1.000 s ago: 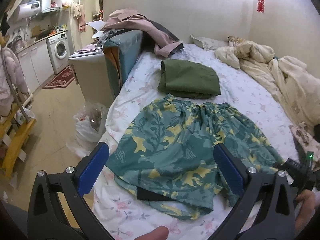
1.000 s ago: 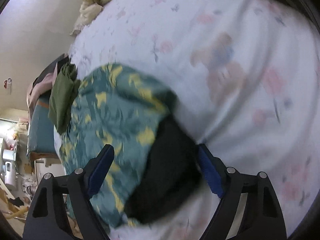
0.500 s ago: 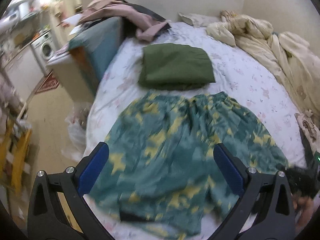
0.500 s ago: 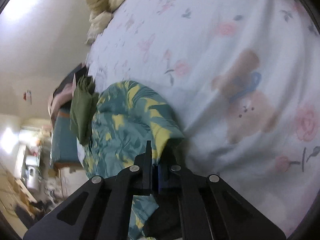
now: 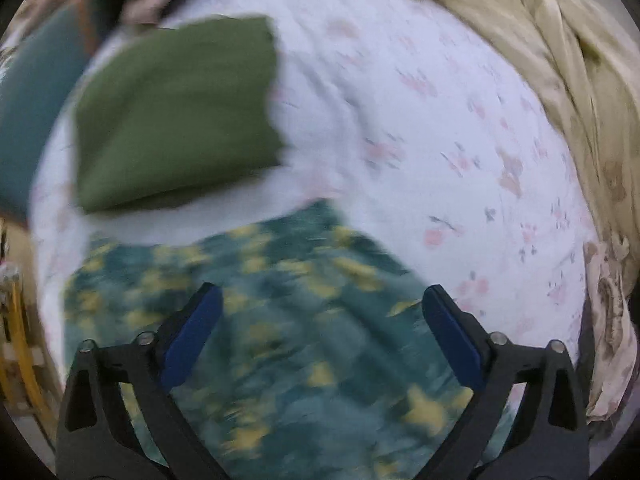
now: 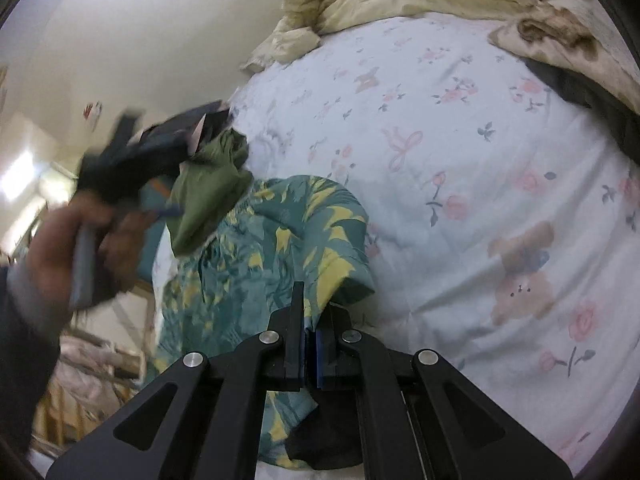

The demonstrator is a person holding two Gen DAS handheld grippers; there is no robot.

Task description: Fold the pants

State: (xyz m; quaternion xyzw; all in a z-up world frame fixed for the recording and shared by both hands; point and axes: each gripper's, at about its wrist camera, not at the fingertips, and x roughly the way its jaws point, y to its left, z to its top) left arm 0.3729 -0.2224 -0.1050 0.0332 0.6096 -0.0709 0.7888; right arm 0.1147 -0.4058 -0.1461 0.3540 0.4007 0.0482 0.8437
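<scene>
Right wrist: one shorts (image 6: 280, 256); one green bundle (image 6: 208, 192)

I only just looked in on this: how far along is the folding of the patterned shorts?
Early. Done: the right gripper is shut on an edge of the shorts, and a folded green garment lies beyond them on the bed. In hand: the first fold, that edge lifted. Left: the left gripper is open over the shorts, holding nothing; the folding itself remains.
</scene>
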